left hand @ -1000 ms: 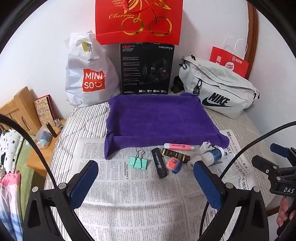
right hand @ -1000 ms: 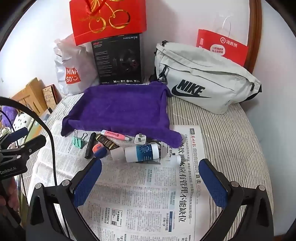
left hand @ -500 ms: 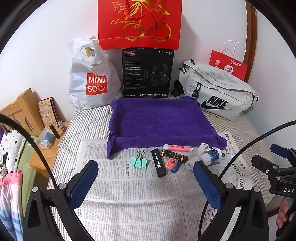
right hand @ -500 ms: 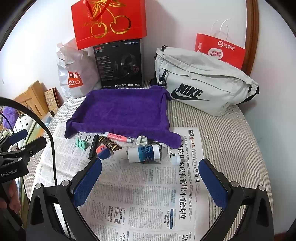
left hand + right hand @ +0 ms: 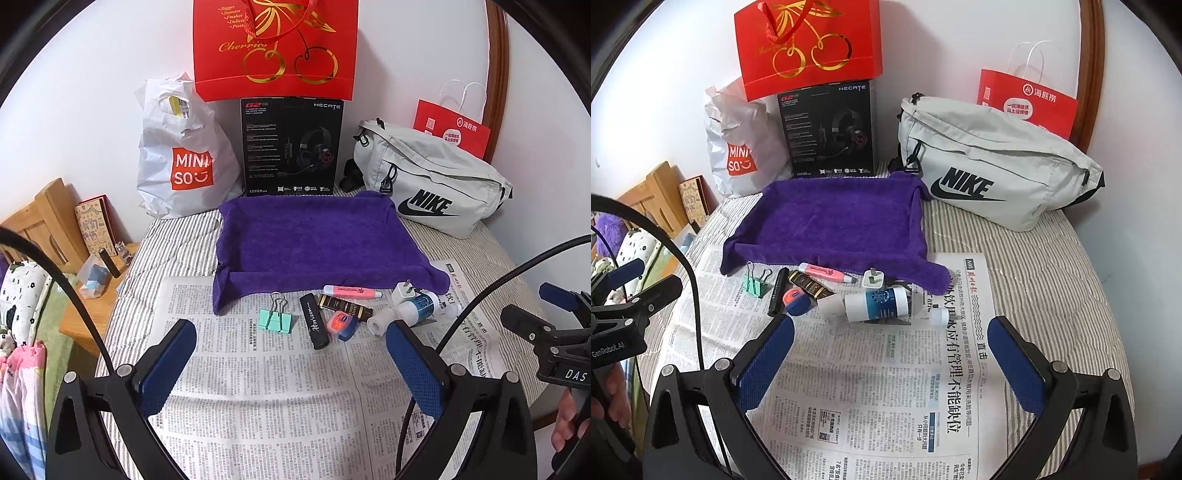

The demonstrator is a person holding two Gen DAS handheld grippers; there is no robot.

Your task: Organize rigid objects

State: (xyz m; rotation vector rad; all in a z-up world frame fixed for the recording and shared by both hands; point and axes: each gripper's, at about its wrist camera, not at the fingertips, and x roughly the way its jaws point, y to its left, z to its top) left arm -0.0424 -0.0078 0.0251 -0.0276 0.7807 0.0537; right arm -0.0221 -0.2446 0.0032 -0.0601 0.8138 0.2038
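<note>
Small objects lie in a row on the newspaper (image 5: 280,398) in front of a purple towel (image 5: 317,240): a green binder clip (image 5: 275,319), a black stick (image 5: 314,326), a dark wrapped bar (image 5: 345,307), a pink pen (image 5: 351,291), an orange-blue tin (image 5: 341,325), a white plug (image 5: 402,293) and a white-blue bottle (image 5: 406,312). The same row shows in the right wrist view, with the bottle (image 5: 877,304) nearest. My left gripper (image 5: 291,365) is open and empty, short of the row. My right gripper (image 5: 890,362) is open and empty, short of the bottle.
Along the wall stand a Miniso bag (image 5: 181,155), a black headset box (image 5: 291,146), a red cherry bag (image 5: 275,48), a grey Nike bag (image 5: 428,184) and a red paper bag (image 5: 452,131). A wooden side table (image 5: 92,295) is left of the striped bed.
Both grippers have pulled back and risen slightly, so the objects look a little farther away. Both stay open. Nothing on the bed has moved.
</note>
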